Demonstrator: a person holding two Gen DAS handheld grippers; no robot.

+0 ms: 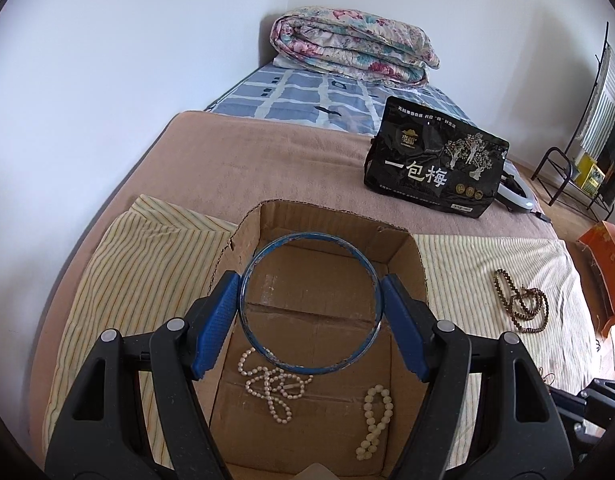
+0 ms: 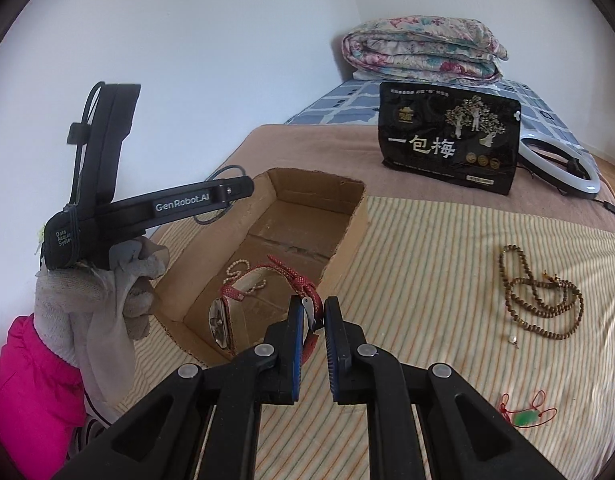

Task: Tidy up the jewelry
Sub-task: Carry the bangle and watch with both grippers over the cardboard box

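My left gripper (image 1: 309, 304) is shut on a blue bangle (image 1: 307, 370), its pads pressing the ring's two sides above the open cardboard box (image 1: 331, 220). On the box floor lie a pearl necklace (image 1: 267, 384) and a pale bead bracelet (image 1: 375, 420). My right gripper (image 2: 312, 312) is shut on the red strap of a watch (image 2: 219, 326), which hangs over the box's (image 2: 347, 236) near corner. A brown bead necklace (image 2: 539, 300), a tiny pearl stud (image 2: 513, 339) and a green pendant on red cord (image 2: 525, 416) lie on the striped cloth (image 2: 427, 272).
A gloved hand (image 2: 95, 292) with a pink sleeve holds the left tool at the left of the right wrist view. Behind the box stand a black snack bag (image 2: 447, 140) and a ring light (image 2: 563, 168). A folded quilt (image 1: 351, 46) lies at the bed's far end.
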